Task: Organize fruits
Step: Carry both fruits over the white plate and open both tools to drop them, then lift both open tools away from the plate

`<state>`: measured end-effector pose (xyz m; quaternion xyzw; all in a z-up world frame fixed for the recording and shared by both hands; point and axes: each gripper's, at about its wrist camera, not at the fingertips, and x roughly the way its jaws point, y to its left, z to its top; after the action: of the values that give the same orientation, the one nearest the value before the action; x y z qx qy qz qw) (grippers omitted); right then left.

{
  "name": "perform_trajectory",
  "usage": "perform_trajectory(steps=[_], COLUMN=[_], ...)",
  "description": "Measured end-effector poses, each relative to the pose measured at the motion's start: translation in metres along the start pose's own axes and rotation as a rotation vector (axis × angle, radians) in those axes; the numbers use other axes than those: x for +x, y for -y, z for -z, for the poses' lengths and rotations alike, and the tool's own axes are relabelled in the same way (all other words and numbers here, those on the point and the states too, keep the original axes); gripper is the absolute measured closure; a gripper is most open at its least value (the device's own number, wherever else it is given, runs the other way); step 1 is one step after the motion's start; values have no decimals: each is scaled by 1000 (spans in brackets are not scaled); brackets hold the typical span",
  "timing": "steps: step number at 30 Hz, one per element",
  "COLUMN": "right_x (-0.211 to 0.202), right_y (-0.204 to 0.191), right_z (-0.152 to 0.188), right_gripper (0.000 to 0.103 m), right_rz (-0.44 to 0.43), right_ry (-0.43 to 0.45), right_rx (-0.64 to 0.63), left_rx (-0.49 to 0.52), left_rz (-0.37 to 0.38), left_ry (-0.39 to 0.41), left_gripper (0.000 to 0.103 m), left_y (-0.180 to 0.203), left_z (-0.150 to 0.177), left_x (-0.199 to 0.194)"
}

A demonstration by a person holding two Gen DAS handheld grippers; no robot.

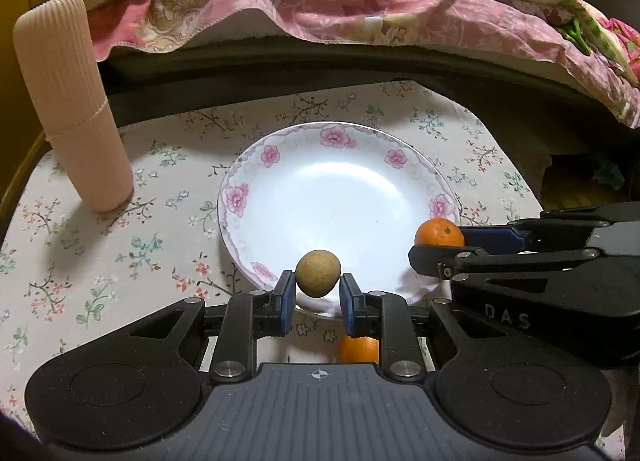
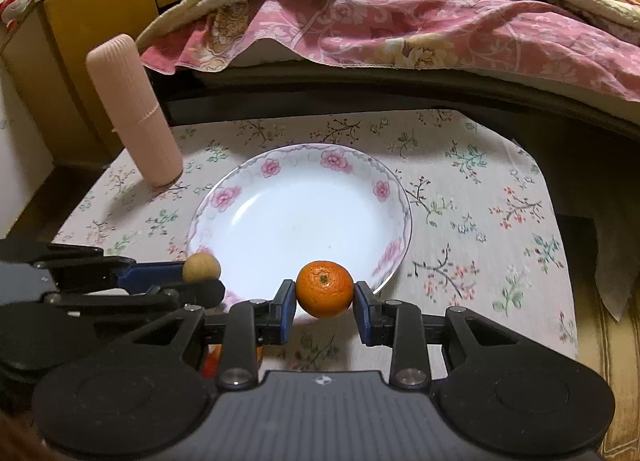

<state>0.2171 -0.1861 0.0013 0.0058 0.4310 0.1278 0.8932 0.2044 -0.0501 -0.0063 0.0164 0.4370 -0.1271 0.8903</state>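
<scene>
A white plate with a pink flower rim (image 1: 276, 155) (image 2: 272, 167) lies on the floral tablecloth. My left gripper (image 1: 318, 295) is shut on a small tan round fruit (image 1: 318, 273) and holds it above the plate's near rim. My right gripper (image 2: 325, 299) is shut on a mandarin orange (image 2: 325, 288) above the plate's near right rim. In the left wrist view the right gripper (image 1: 438, 247) holds the orange (image 1: 439, 232) at the right. In the right wrist view the left gripper (image 2: 202, 275) holds the tan fruit (image 2: 201, 267) at the left. Another orange (image 1: 359, 349) lies on the cloth under my left gripper, partly hidden.
A tall ribbed pink cylinder (image 1: 70, 109) (image 2: 134, 113) stands on the cloth left of the plate. A bed with a pink floral blanket (image 1: 360, 9) runs behind the table. A wooden cabinet (image 2: 88, 21) stands at the back left.
</scene>
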Motion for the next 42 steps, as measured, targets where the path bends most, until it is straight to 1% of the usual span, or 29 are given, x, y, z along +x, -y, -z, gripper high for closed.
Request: perform_trajectory(steps=[2,6,16,23,28,34,42], right_x=[7,12,9,1,1,-4,-7], right_y=[1,3,10,16,18,13,8], right_z=[-1,-4,-9,-12,-10,-5,3], right_gripper=[69,69,68,66,66,65,63], right_rz=[0,-7,-16,-18,-16,-34,-37], right_ry=[-8,2,24,54,39,29,15], right_rx=[-4,-4,24,60,74,54,39], left_rx=[-5,3,-8,-14,-2,22,52], left_rz=[-1,-6,-16,-25,-25,-11,1], left_ry=[-2,-2,18,18,12,-2,-16], left_gripper=[71,69,44,40,33,32,30], left_y=[-1,0,-5,-10,-11,-6,-3], left_z=[-2,-2,-6,-7,-5,0,6], left_x=[2,4,-7,-12,-16,-20,-28])
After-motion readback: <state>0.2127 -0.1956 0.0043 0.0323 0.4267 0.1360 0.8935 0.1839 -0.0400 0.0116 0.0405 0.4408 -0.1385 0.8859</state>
